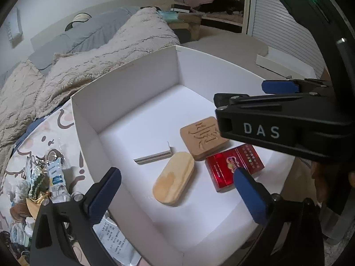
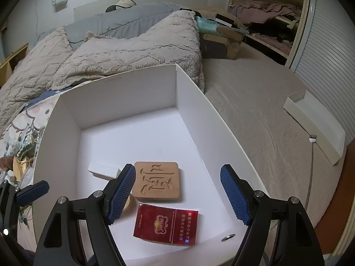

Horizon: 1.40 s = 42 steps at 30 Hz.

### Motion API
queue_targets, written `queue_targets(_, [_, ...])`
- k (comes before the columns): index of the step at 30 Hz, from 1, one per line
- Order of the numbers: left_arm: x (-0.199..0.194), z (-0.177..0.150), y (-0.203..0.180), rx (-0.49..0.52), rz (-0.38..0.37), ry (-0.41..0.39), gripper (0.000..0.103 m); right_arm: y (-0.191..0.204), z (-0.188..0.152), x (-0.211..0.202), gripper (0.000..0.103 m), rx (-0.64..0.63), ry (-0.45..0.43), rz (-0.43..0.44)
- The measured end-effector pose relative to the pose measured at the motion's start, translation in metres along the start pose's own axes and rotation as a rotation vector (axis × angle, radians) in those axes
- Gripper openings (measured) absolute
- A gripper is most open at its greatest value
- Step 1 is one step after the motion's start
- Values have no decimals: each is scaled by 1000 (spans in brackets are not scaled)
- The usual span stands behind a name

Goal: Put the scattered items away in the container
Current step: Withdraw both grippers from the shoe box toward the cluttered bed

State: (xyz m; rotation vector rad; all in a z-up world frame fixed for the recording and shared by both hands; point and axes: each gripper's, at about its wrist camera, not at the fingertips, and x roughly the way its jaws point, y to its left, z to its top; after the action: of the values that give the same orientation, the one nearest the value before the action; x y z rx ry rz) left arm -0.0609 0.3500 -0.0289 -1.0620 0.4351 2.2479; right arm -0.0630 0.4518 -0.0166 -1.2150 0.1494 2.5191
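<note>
**Left wrist view: both grippers empty over the box, loose clutter waiting at its left**

Left wrist view, from left to right: a heap of small packets and wrappers lies on the patterned bedsheet just outside the left wall of the white cardboard box. They look like thin foil or plastic sachets: light, crinkly and slippery, likely to slide or buckle, so a pinch across a flat middle or a sealed edge should serve better than a grab at a corner. A printed paper slip beside the box's near corner is limp and would need an edge lifted first.

The left gripper stands spread about as wide as it goes, nothing between its blue pads, hovering over the box floor. Inside the box lie a small striped carton, an oval wooden block, a square carved wooden tile and a red cigarette pack. The wooden pieces are stiff and safe to clamp across their short sides; the pack is light and would crush under a hard squeeze.

In the right wrist view the right gripper is also parted and empty above the tile and pack. Farther right, a thin metal back scratcher rests on the beige sheet, well apart from the box: rigid, slim and smooth, best gripped across its shaft.
</note>
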Motion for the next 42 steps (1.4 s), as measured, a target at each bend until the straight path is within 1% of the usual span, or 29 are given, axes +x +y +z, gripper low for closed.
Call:
queue_targets(10, [-15,1,9,-29,-10,-52,102,-4,0,-9,79,23,-47,8])
queue_targets(17, [-20,-1,14,-38,-7,-72,102,-11,0,-15,79,61,-90,-2])
queue_targets(18, [-21,-2,14,-40,-6,-74,102,-12,0,-15,81,63,-91,-8])
queue_targets(19, [-21,-2,15,-43,-5,-78,102,-12,0,-14,94,62,-90,-18])
queue_targets(21, [-23,-2,17,-47,-6,-82,102,-11,-1,-14,103,47,-99,-38])
queue_targets(27, [-25,-5,23,-71,-9,-103,103,-6,-2,-13,103,23,-104,-69])
queue_targets(34, [-26,-7,34,-105,-16,-116,103,-11,-2,-13,103,55,-114,-97])
queue_targets(42, [-27,-10,44,-130,7,-124,103,-10,-2,-10,103,63,-111,-112])
